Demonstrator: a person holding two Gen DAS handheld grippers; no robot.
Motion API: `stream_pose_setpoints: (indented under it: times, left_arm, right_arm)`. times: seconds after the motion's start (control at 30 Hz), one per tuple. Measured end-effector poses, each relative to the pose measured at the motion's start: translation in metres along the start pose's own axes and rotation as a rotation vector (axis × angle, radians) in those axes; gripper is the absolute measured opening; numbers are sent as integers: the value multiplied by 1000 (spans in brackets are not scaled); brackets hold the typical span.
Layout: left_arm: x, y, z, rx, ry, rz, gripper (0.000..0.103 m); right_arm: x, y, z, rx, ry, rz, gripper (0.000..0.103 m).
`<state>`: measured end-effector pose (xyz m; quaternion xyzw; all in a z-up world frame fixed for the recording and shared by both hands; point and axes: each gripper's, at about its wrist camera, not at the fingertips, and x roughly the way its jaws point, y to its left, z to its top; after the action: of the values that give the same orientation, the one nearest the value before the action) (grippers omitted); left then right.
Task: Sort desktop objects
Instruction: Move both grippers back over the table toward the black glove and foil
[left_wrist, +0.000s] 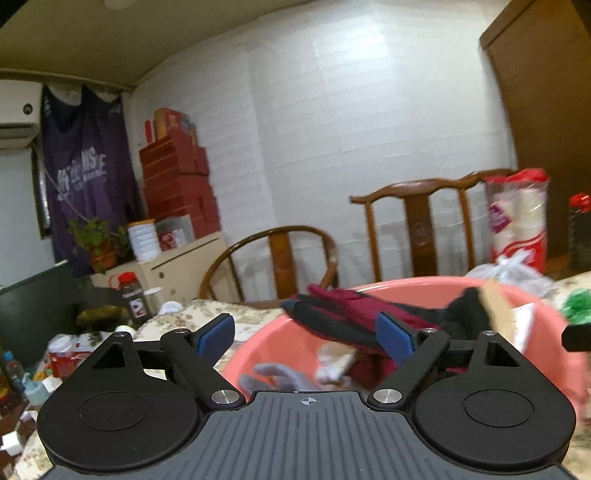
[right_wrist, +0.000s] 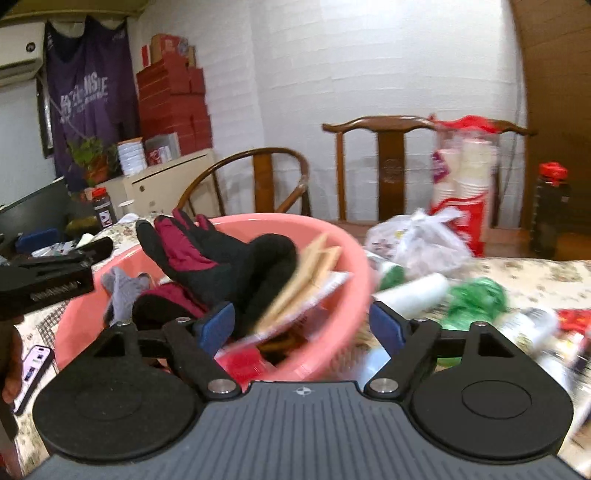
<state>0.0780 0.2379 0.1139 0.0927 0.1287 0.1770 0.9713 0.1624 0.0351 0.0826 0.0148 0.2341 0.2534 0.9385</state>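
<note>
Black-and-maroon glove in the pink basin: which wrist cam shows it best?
Right wrist. The glove lies whole over the basin rim, fingers and cuff all visible. In the left wrist view the glove is seen low and edge-on, partly hidden behind the left gripper.

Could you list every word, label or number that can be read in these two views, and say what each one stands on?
Nothing reads cleanly.
Purple hanging cloth: pale lettering, perhaps ending "NSE"; too blurred to quote.
Dark red-capped bottle: white label with a red mark, unreadable.
Sleeve of paper cups: printed pack, blurred.
Red boxes: no legible print.
Phone: lit screen, too small.
Left gripper: embossed text on its body, too blurred.
</note>
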Motion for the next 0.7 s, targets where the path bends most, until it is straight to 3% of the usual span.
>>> stream_pose_setpoints:
  times: [0.13,0.37,0.57,0.7]
  left_arm:
    - [-34,-24,3,-2,-39,-83,92]
    - [-84,-101,-4,25,-76,-283,93]
    - [-115,-170,-34,81,-34,-436,93]
    - [-126,-193,-58,111,9,-491,93]
  right_arm:
    - [-36,-22,-15,-15,-20,-66,84]
    - [-96,-82,-47,30,-27,-200,84]
    - [-132,-121,-83,59,-16,-293,84]
    - [-149,-135,-102,44,-24,-342,84]
